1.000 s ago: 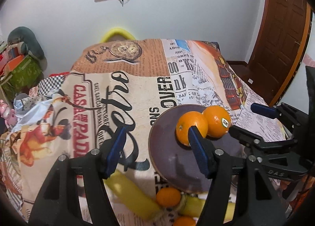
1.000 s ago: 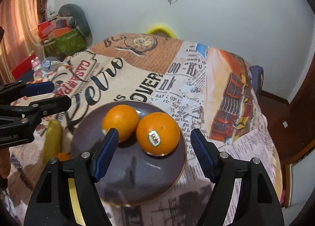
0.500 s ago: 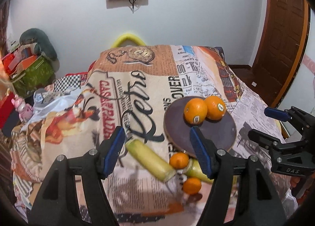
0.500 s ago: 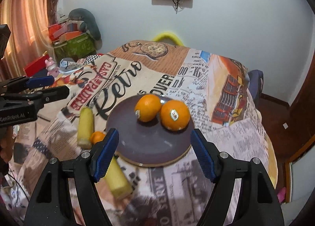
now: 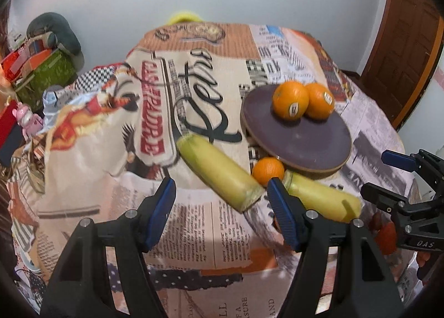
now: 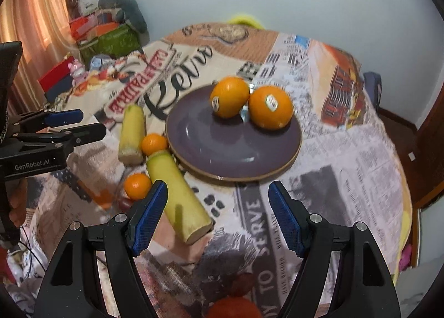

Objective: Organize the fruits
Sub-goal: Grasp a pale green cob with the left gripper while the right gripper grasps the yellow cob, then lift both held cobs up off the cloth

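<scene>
A dark purple plate (image 5: 302, 140) (image 6: 227, 149) holds two stickered oranges (image 5: 290, 99) (image 6: 270, 107), side by side at its far edge. Two yellow-green cut stalks (image 5: 219, 172) (image 6: 177, 196) lie on the cloth left of the plate, with two small tangerines (image 5: 267, 169) (image 6: 137, 185) between them. My left gripper (image 5: 222, 212) is open and empty, above the near stalk. My right gripper (image 6: 217, 215) is open and empty, near the plate's front edge. A red fruit (image 6: 236, 307) shows at the bottom of the right wrist view.
The table carries a printed newspaper-pattern cloth (image 5: 194, 234). Bags and toys (image 6: 105, 32) pile up at the back left. A wooden door (image 5: 410, 40) stands at the right. A yellow chair back (image 5: 184, 17) shows behind the table.
Both grippers have pulled back and up from the plate. The stalks and tangerines have come fully into view. Both stay open.
</scene>
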Motion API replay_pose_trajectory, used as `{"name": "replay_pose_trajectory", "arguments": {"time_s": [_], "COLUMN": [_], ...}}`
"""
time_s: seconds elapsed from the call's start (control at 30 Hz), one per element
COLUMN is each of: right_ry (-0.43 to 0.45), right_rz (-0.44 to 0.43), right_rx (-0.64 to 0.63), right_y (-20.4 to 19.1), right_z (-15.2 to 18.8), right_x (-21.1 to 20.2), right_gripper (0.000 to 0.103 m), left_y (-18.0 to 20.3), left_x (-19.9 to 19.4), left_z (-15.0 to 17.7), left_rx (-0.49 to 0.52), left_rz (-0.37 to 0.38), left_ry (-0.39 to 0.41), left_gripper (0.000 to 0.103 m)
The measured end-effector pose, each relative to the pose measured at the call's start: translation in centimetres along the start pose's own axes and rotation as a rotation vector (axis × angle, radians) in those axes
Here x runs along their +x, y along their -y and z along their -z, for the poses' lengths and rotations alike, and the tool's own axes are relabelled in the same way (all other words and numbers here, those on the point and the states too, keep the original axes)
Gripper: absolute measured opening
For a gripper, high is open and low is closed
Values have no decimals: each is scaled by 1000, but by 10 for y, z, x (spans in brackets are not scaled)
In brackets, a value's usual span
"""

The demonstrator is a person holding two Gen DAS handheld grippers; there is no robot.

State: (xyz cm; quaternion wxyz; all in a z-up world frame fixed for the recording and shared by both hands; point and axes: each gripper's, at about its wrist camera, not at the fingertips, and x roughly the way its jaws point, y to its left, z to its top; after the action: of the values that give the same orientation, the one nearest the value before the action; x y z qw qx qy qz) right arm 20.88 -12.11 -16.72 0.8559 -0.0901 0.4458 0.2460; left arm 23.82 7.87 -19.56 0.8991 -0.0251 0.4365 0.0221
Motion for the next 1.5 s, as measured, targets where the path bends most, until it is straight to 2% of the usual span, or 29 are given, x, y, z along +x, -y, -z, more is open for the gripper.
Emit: {"name": "replay_pose_trajectory", "arguments": {"time_s": [0.2,0.43,0.53,0.63,0.7,1.0,1.27,1.5], "right_ry": [-43,-89,-104,-121,-127,-119,-122,-133], "right_rz": [-58,-110,-132,-147,-157,-151,-131,-124], "right_rx": [-13,-13,-15,-19,-17,-18,-14,2], "right_y": [-7,-8,-9,-12,-13,-15,-18,-18], "right_z": [9,13,14,15,15,20,38,52], "right_x": [13,28,31,36,38,27,5,-10], "right_gripper": [72,57,55,52,48,41,37,36], "left_y": [3,12,13,8,7,-1,-17,-16], "left_x": [29,49,58,63,62,44,20,-10], "left_z": [7,5,6,7,7,19,44,69], "left_rx": [-27,-28,-34,-76,-88,-72,-55,-11], "left_rz": [14,15,7,35,48,15,11,48], "left_ry": [-53,-73,-87,-93,-89,-69,-76,-66], "left_gripper": [68,68,68,65,51,40,38,38]}}
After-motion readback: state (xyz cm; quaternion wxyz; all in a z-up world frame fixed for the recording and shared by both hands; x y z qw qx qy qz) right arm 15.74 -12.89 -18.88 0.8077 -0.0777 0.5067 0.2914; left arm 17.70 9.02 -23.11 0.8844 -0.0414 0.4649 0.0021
